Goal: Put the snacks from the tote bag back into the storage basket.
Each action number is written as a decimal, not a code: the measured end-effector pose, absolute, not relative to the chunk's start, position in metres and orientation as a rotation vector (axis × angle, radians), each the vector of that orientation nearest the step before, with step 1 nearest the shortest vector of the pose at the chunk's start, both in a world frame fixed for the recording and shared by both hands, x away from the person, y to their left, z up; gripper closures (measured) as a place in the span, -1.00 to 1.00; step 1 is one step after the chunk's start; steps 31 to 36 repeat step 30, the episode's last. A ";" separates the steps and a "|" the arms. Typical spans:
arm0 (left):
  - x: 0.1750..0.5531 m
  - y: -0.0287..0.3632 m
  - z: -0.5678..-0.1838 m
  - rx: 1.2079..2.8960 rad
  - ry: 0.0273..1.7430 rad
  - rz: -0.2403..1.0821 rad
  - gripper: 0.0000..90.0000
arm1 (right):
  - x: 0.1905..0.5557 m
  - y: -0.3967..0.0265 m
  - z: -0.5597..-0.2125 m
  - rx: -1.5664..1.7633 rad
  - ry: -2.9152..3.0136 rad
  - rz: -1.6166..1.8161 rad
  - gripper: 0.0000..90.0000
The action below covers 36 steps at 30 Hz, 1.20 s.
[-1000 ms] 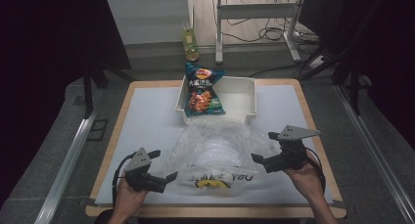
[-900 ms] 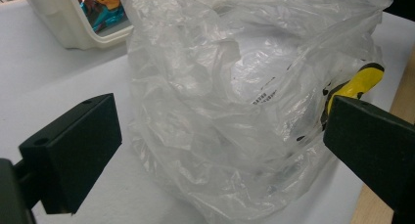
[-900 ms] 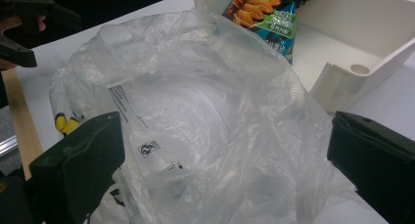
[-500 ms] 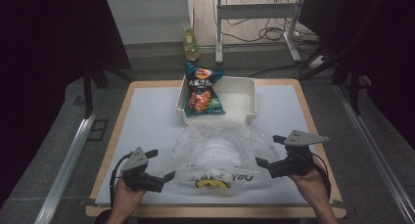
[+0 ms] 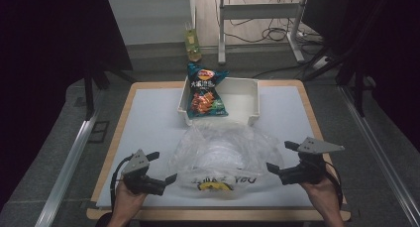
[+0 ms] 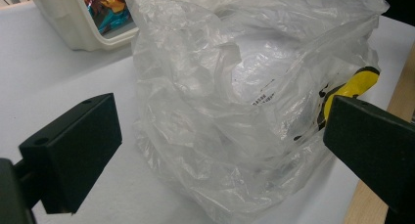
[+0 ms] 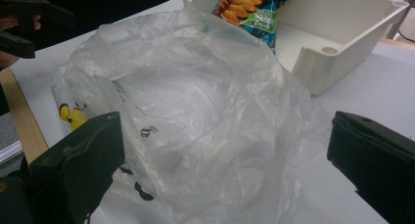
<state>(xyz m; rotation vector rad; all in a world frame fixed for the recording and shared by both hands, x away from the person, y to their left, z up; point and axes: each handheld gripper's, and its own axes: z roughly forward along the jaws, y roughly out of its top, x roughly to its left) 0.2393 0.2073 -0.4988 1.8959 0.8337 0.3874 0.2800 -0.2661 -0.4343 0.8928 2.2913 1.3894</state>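
A crumpled clear plastic bag [image 5: 223,160] with yellow and black print lies on the white table top near the front edge. It also appears in the left gripper view [image 6: 235,111] and the right gripper view [image 7: 195,121]. My left gripper [image 5: 161,168] is open just left of the bag, nothing between its jaws. My right gripper [image 5: 278,157] is open at the bag's right side, also holding nothing. A bag of chips [image 5: 204,90] stands tilted in the white bin [image 5: 250,105] behind the plastic bag.
The white table top [image 5: 143,123] has a wooden border [image 5: 218,214]. A bottle [image 5: 190,41] stands on the floor behind the table. Metal rails run along both sides of the table.
My right gripper has moved right and toward the front edge, away from the bag's top. The left gripper has barely shifted.
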 end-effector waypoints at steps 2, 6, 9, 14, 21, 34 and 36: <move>0.238 0.208 -0.498 1.894 0.833 0.391 -0.99 | 0.278 -0.269 -0.435 0.894 2.284 1.389 -0.99; 0.237 0.209 -0.498 1.890 0.835 0.395 -0.99 | 0.273 -0.274 -0.438 0.906 2.275 1.373 -0.99; 0.237 0.209 -0.498 1.891 0.835 0.397 -0.99 | 0.270 -0.278 -0.440 0.903 2.261 1.364 -0.99; 0.236 0.209 -0.499 1.890 0.837 0.403 -0.99 | 0.264 -0.285 -0.445 0.917 2.248 1.350 -0.99; 0.237 0.210 -0.500 1.890 0.844 0.405 -0.99 | 0.252 -0.299 -0.454 0.943 2.225 1.356 -0.99; 0.238 0.210 -0.501 1.890 0.846 0.405 -0.99 | 0.248 -0.311 -0.460 0.972 2.198 1.353 -0.99; 0.238 0.210 -0.501 1.890 0.846 0.405 -0.99 | 0.248 -0.311 -0.460 0.972 2.198 1.353 -0.99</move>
